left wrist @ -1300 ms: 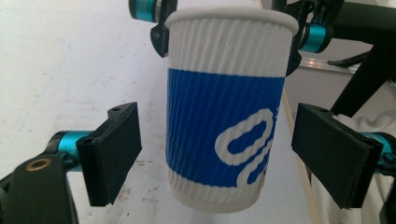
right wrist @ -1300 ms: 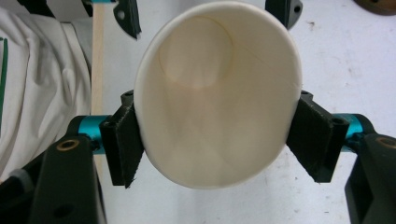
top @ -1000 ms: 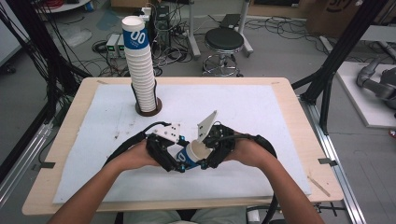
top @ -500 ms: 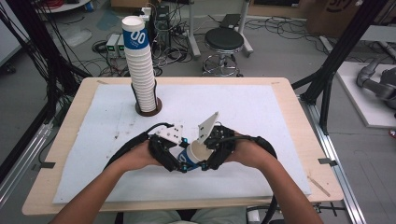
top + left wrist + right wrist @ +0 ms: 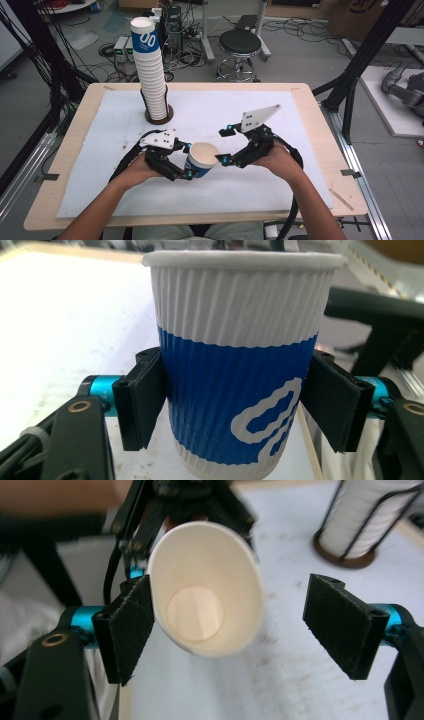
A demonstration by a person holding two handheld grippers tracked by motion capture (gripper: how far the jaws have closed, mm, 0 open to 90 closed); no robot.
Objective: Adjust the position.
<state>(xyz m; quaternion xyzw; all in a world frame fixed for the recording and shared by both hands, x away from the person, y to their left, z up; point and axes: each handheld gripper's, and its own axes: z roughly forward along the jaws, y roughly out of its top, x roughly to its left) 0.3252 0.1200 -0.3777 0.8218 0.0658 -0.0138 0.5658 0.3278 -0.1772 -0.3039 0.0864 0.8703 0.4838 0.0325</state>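
1. Left gripper (image 5: 189,166) had just closed; its fingers (image 5: 142,400) clamped the blue-and-white cup (image 5: 201,159), held above the near middle of the bench (image 5: 310,145).
2. Right gripper (image 5: 223,145) fingers (image 5: 345,625) stood apart, just right of the cup.
3. Cup stack (image 5: 151,75) stood far left.

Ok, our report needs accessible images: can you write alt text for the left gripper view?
A white-and-blue ribbed paper cup stands upright, clamped between the two black pads of the left hand-held gripper, above a white table cover.

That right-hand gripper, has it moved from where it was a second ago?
Yes. The right gripper has pulled away to the right of the paper cup, jaws open, while the cup stack stands in place. The left gripper holds the cup.
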